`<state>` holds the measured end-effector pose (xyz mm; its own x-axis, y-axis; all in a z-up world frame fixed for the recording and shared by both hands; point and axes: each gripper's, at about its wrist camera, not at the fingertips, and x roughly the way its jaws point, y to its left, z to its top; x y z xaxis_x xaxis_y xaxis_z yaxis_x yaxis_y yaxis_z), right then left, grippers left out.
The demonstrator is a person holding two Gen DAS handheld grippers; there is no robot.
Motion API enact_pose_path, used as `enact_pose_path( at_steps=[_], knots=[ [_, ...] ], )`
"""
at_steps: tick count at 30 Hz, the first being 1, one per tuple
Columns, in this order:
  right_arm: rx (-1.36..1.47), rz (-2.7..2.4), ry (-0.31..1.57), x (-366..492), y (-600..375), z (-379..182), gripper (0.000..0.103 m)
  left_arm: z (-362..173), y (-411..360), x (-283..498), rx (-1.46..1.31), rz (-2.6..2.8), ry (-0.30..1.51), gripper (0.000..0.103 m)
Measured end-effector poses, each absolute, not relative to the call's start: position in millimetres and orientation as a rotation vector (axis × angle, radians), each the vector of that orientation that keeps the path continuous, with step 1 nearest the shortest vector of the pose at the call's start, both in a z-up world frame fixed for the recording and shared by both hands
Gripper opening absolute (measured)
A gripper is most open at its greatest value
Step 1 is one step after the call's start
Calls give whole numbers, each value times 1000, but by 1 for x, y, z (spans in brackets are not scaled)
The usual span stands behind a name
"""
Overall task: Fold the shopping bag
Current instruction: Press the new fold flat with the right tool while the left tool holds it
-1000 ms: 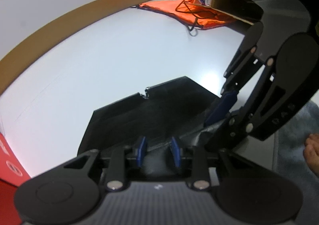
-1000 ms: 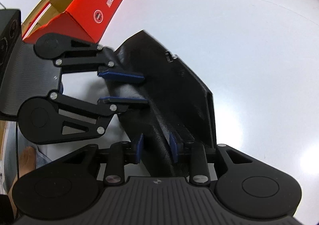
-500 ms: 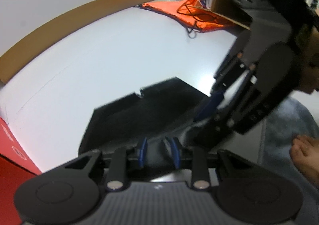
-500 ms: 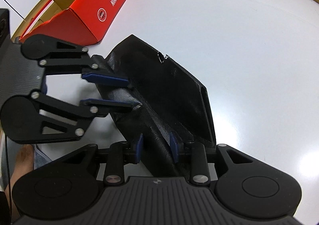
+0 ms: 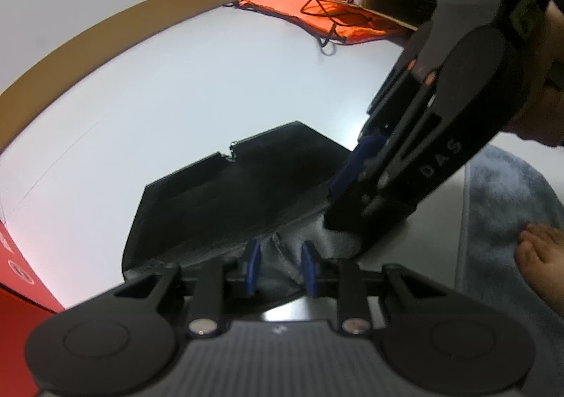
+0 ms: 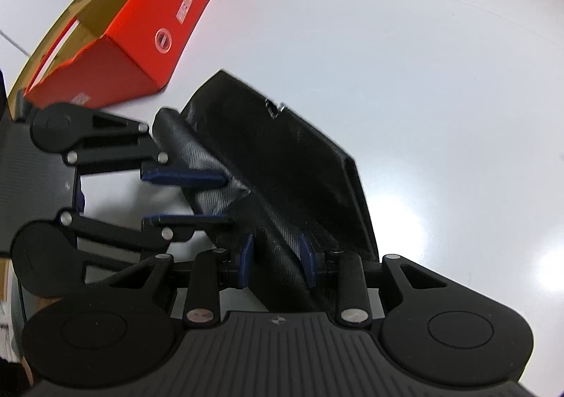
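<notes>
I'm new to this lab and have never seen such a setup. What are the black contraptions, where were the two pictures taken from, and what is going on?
They are two hand-held grippers, each with its own camera looking along its blue fingers, one picture per camera. The left gripper and the right gripper both have the near edge of a black bag between their fingers; a gap remains, so the grip is unclear. The bag lies on a white table. Further off lie an orange bag and a red box.
</notes>
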<state>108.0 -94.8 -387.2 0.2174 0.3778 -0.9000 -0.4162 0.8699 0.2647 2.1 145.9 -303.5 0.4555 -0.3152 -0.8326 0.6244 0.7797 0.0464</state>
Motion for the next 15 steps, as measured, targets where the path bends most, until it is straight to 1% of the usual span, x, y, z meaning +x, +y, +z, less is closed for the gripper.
enact_pose_path(
  at_steps=[8, 15],
  knots=[
    [-128, 539, 1099, 86, -82, -364, 25, -300, 155, -3, 375, -596, 929, 27],
    [-143, 540, 1113, 76, -83, -373, 25, -296, 163, -7, 373, -598, 931, 27]
  ],
)
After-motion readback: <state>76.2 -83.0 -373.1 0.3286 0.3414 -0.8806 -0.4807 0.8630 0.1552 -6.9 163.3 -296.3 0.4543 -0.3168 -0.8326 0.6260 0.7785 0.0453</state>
